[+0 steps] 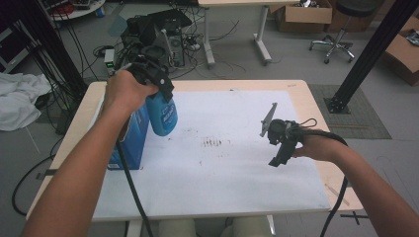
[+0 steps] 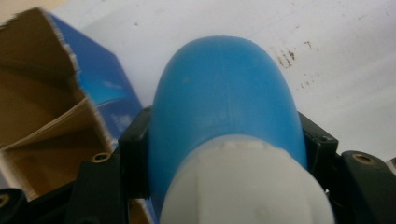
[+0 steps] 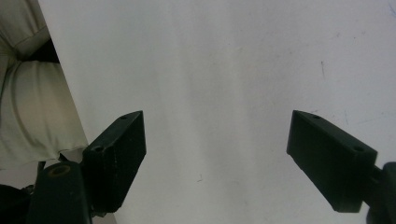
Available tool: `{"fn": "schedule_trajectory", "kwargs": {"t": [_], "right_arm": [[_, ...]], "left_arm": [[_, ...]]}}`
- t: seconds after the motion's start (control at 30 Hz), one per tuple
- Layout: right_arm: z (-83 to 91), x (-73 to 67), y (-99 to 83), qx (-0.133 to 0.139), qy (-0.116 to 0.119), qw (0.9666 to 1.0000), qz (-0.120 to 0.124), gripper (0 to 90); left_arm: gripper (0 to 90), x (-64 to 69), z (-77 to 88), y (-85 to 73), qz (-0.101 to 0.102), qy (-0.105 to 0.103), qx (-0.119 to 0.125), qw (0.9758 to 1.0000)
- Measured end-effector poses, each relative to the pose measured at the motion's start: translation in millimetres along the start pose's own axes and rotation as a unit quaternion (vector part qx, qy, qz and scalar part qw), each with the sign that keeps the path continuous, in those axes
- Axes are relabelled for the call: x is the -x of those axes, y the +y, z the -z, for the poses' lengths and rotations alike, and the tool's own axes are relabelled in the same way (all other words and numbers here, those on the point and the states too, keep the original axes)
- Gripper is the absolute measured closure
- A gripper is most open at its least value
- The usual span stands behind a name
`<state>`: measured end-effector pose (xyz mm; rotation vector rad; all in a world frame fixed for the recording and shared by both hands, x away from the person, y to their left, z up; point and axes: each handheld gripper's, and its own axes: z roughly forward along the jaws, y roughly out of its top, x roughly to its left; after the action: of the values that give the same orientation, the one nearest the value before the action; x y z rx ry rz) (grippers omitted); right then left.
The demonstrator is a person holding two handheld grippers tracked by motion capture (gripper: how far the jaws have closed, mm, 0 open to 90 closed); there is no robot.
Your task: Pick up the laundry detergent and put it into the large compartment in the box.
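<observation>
While your left gripper (image 1: 160,94) squeezes the blue bottle (image 1: 162,114) near its white cap (image 2: 243,186), up in the air beside the open blue box (image 1: 133,140), and your right gripper (image 1: 277,143) waits wide open, hold tight because that smooth plastic looks slippery.

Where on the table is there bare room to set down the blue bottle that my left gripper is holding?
The white mat is bare through its middle, between the blue box and the right gripper, and along its far edge. The near strip is free too. It is crowded only at the left, where the blue bottle hangs in the left gripper over the open box.
</observation>
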<state>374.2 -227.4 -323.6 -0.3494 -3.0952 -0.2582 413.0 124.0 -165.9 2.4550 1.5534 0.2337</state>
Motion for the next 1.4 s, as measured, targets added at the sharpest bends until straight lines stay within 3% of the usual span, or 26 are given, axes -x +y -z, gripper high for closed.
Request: {"fn": "schedule_trajectory", "kwargs": {"t": [0.17,0.3,0.37,0.47,0.67,0.83,1.1,1.3,1.4], "right_arm": [[0.4,0.4,1.3,0.001,0.001,1.0000,0.001,19.7],[1.0,0.3,2.3,0.004,0.000,1.0000,0.003,19.7],[1.1,0.3,2.4,0.004,0.001,1.0000,0.003,19.7],[1.0,0.1,2.9,0.004,0.001,1.0000,0.004,19.7],[0.5,1.0,3.5,0.005,0.000,1.0000,0.006,19.8],[2.5,0.7,2.1,0.008,-0.002,0.9999,0.006,19.8],[2.3,1.8,-1.5,0.007,-0.003,1.0000,0.001,19.8],[2.7,2.6,-2.8,0.005,-0.004,1.0000,-0.002,19.8],[2.1,2.9,-2.6,0.003,-0.003,1.0000,-0.003,19.8]], "left_arm": [[37.9,-9.9,21.0,-4.4,0.012,0.005,0.003,0.9999],[37.9,-22.1,45.3,-10.4,0.038,0.014,0.014,0.9991],[37.9,-24.2,48.8,-11.4,0.040,0.017,0.014,0.9990],[37.9,-36.8,67.3,-18.2,0.059,0.030,0.020,0.9976],[37.9,-54.1,81.3,-27.8,0.090,0.045,0.029,0.9945],[37.9,-67.5,82.7,-34.9,0.112,0.054,0.030,0.9917],[38.0,-80.4,74.1,-41.2,0.129,0.076,0.030,0.9882],[37.9,-89.1,56.0,-46.0,0.141,0.078,0.026,0.9866],[37.9,-93.0,35.4,-50.7,0.144,0.075,0.021,0.9864]]}}
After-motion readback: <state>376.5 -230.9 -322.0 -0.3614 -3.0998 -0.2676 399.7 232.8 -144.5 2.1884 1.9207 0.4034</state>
